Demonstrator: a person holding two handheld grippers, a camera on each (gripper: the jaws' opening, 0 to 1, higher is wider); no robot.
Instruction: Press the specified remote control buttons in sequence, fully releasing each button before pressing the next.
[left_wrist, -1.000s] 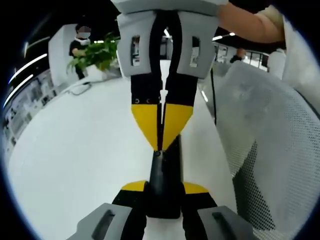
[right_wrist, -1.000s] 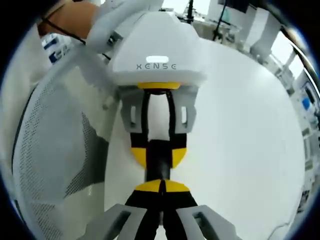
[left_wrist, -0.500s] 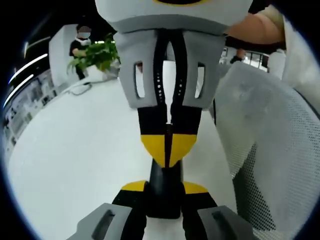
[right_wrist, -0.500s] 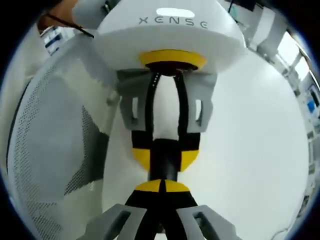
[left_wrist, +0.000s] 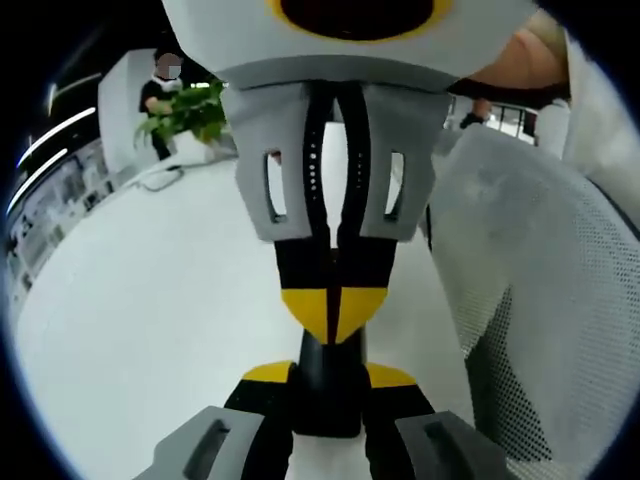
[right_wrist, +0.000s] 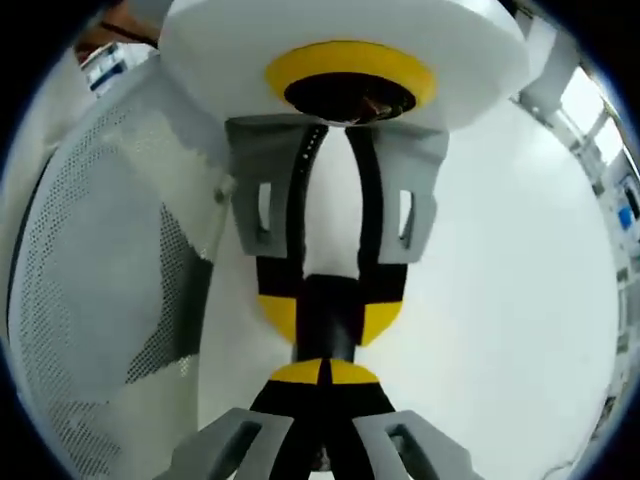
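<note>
While the black remote control (left_wrist: 328, 385) sits clamped between the yellow tips of the left claw (left_wrist: 328, 375), the right claw (left_wrist: 335, 312) comes down over it with its tips shut together, their point resting on the remote's far end. Seen from the right gripper view, the right claw (right_wrist: 325, 372) meets the remote (right_wrist: 330, 318) end-on, and the left claw (right_wrist: 330, 320) grips the remote's sides beyond it.

Below the remote lies the white tabletop (left_wrist: 150, 300). Beside the remote, on the person's side, stands a white mesh chair back (left_wrist: 560, 300), hiding part of the tabletop. Far beyond the remote are a green plant (left_wrist: 195, 110) and a standing person (left_wrist: 160, 90).

Compared with a second ago, each claw looms larger and nearer in the other's view. The "XENSE" lettering readable earlier on the left claw's housing has passed out of sight.
</note>
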